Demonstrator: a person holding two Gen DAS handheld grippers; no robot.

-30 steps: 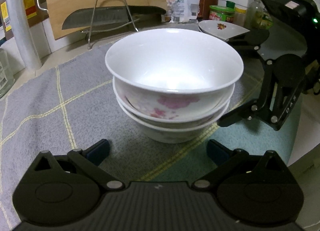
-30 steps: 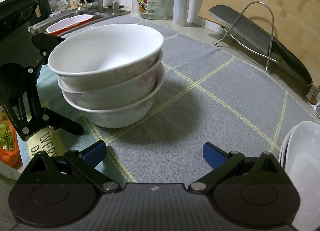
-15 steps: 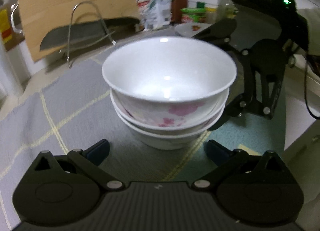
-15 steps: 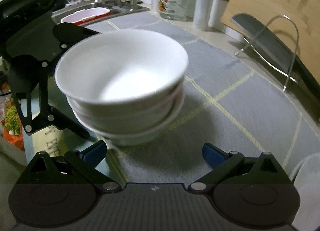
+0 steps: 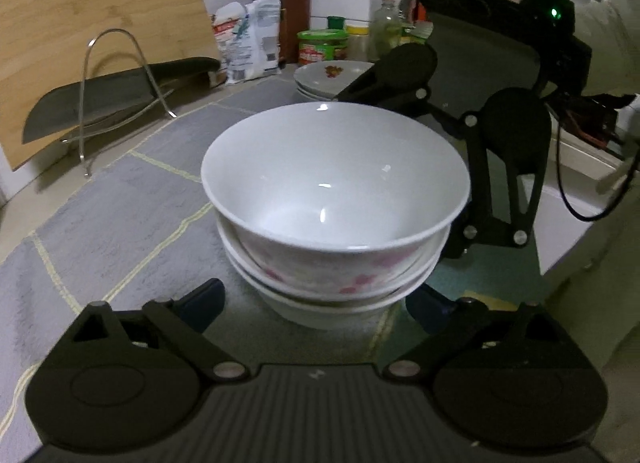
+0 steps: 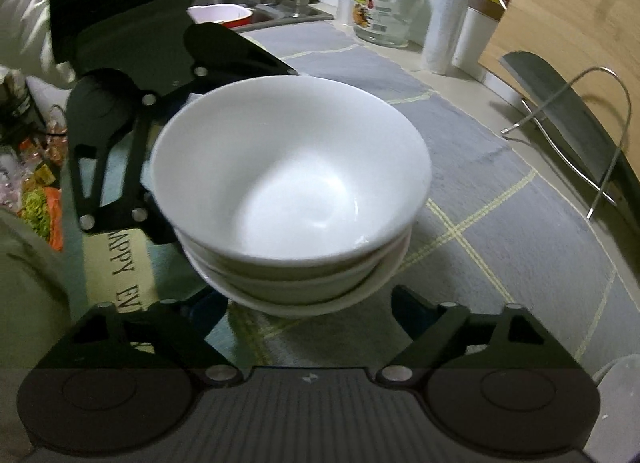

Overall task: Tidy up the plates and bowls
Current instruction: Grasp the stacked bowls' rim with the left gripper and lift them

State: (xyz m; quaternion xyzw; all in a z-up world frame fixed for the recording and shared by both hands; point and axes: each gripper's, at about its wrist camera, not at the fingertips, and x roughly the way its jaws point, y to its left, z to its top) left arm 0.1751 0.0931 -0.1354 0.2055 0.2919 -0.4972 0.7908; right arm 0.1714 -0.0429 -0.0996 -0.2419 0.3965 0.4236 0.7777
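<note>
Surface: kitchen surface (image 5: 568, 223) is covered by a grey checked mat (image 5: 120, 207); a cutting board (image 5: 92, 23) and cleaver (image 5: 104, 99) are leaned on a wire rack (image 5: 120, 75) behind.
Bowls: three white bowls (image 5: 336, 199) are nested on the mat, near its edge, the flowered ones underneath.
Plates: a small stack of plates (image 5: 320, 79) is seen behind the bowls.
Left gripper (image 5: 316, 307): jaws are spread wide, one on either side of the stack's base, apart from it.
Right gripper (image 6: 308, 303): jaws are likewise spread, flanking the stack from the opposite side.
Change: compared with a second ago, both grippers are brought closer, so the bowls are framed larger and between the fingertips.
</note>
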